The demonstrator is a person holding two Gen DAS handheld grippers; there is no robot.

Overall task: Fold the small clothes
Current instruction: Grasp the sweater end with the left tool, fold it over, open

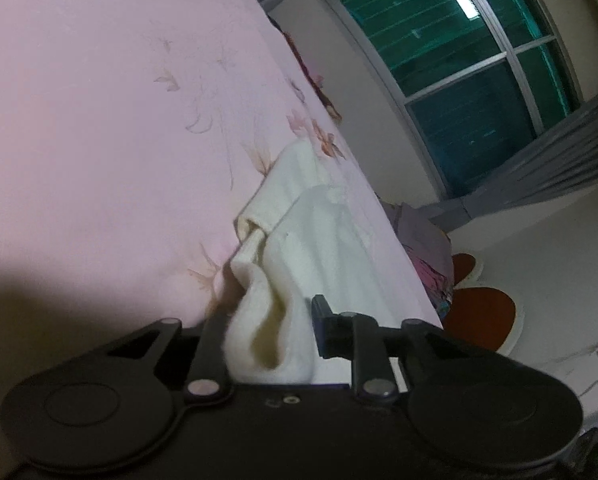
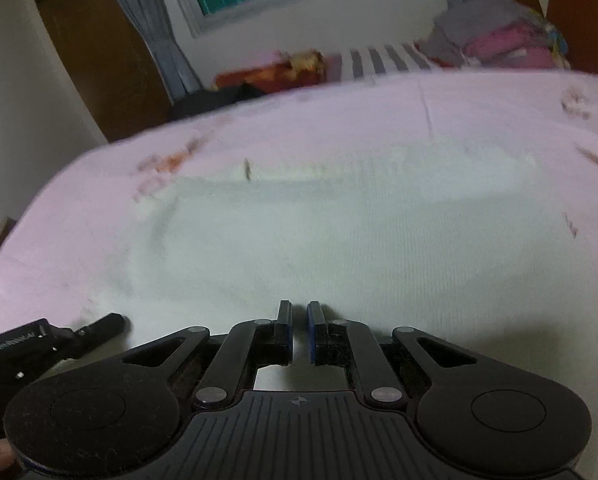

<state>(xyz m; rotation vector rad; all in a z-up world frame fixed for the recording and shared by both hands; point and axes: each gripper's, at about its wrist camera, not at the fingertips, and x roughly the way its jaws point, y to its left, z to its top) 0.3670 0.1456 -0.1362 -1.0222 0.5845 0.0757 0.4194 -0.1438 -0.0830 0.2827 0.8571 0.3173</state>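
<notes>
A small white ribbed garment (image 2: pixel 339 240) lies spread on the pink flowered bedsheet (image 2: pixel 339 120). In the left wrist view the same garment (image 1: pixel 299 232) is bunched between the fingers of my left gripper (image 1: pixel 271 332), which is shut on its near edge; the left finger is hidden behind the cloth. My right gripper (image 2: pixel 299 320) hovers low over the garment's near edge, its jaws almost closed with a narrow gap and nothing between them. The left gripper (image 2: pixel 99 326) also shows at the lower left of the right wrist view.
A pile of folded clothes (image 2: pixel 499 44) lies at the far right of the bed by a red and white headboard (image 2: pixel 579 8). A window (image 1: pixel 479 80) with grey curtains is beyond. A brown wardrobe (image 2: pixel 99 60) stands far left. The pink sheet (image 1: pixel 99 120) extends widely.
</notes>
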